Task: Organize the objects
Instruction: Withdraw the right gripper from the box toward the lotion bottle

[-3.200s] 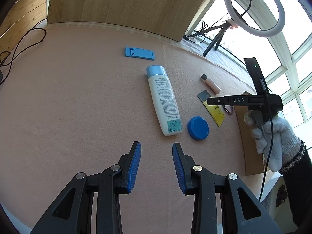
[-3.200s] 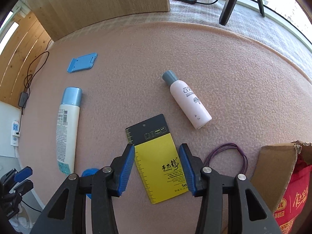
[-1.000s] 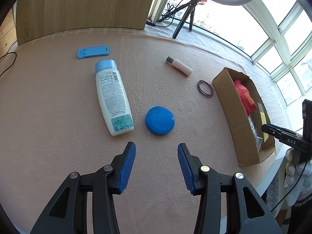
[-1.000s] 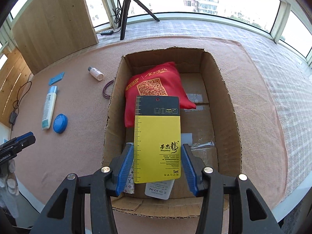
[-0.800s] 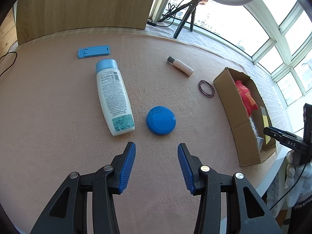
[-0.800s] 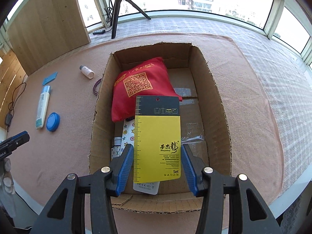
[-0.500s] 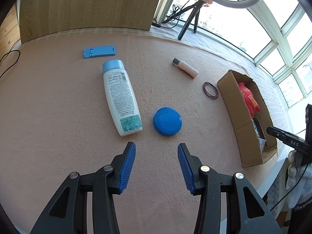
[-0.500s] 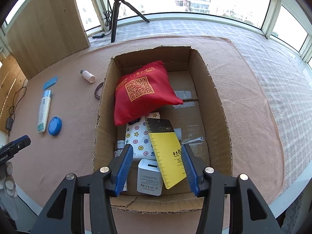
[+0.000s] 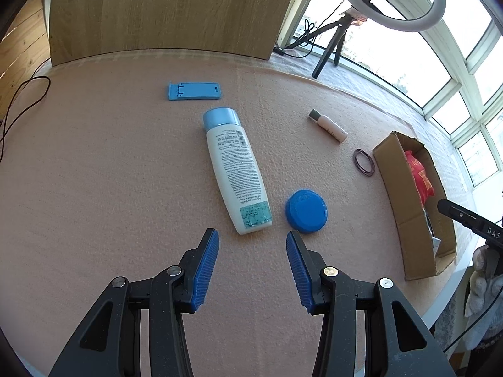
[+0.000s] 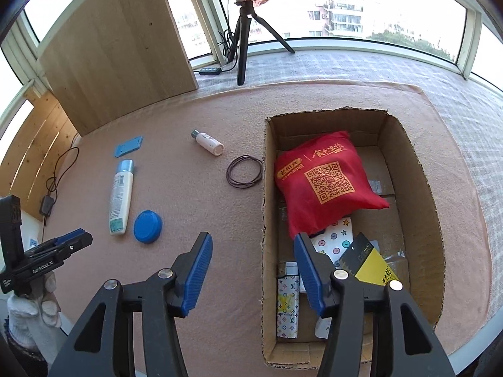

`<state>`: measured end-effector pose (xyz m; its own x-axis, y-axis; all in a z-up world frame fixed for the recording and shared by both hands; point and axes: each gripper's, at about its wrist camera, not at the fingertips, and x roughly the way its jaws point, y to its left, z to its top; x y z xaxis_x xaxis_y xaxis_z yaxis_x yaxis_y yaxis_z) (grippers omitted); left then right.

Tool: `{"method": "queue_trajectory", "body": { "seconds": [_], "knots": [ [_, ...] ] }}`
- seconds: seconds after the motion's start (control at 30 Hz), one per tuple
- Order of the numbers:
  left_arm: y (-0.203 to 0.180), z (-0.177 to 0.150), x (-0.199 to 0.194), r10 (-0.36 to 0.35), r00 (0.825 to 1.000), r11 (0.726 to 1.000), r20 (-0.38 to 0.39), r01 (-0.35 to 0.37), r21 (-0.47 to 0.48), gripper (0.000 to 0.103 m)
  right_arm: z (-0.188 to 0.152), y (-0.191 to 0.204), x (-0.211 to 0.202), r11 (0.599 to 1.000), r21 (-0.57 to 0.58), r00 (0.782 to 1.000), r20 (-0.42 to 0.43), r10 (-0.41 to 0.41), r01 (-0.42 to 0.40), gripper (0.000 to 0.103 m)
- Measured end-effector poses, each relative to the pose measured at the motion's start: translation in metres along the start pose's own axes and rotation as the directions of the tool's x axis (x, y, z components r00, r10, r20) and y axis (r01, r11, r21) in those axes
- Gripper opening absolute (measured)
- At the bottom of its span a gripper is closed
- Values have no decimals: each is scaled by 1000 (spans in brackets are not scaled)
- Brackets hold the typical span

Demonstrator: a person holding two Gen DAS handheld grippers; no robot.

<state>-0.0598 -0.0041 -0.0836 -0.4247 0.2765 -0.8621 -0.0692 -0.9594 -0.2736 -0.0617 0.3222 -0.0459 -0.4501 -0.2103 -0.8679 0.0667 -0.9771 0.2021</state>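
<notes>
An open brown cardboard box (image 10: 424,188) sits on the pink felt-covered table (image 10: 195,125). Inside it a red fabric bag with a printed QR code (image 10: 323,185) fills the far end. Nearer lie a white sheet with coloured stars and dots (image 10: 336,238), a yellow and black card with a ruler edge (image 10: 374,267) lying tilted, and a small patterned white packet (image 10: 286,308).

The right gripper (image 10: 253,270) hangs above the box's near left wall, its blue pads spread wide and empty. The left gripper (image 9: 251,264) is likewise wide apart and empty, hovering just short of a white lotion bottle with a pale blue cap (image 9: 234,169) and a round blue lid (image 9: 306,210) lying beside it.
</notes>
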Motion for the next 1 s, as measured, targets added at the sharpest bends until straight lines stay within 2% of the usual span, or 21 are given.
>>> {"method": "queue_trajectory", "body": {
  "seconds": [0.17,0.43,0.67,1.0],
  "knots": [
    [6,8,-2,38,999,999,18,-39,21,48,12,44,16,996,-80,999,6,32,-31,51],
    [15,21,-6,84,995,995,51,-86,40,49,32,91,42,986,-130,994,-22,106,-108,52],
    [21,28,0,92,994,995,56,-95,40,59,47,112,68,980,-142,989,-70,128,-137,55],
    [34,30,31,60,998,998,15,-61,9,64,60,139,108,970,-124,969,-156,189,-209,58]
  ]
}}
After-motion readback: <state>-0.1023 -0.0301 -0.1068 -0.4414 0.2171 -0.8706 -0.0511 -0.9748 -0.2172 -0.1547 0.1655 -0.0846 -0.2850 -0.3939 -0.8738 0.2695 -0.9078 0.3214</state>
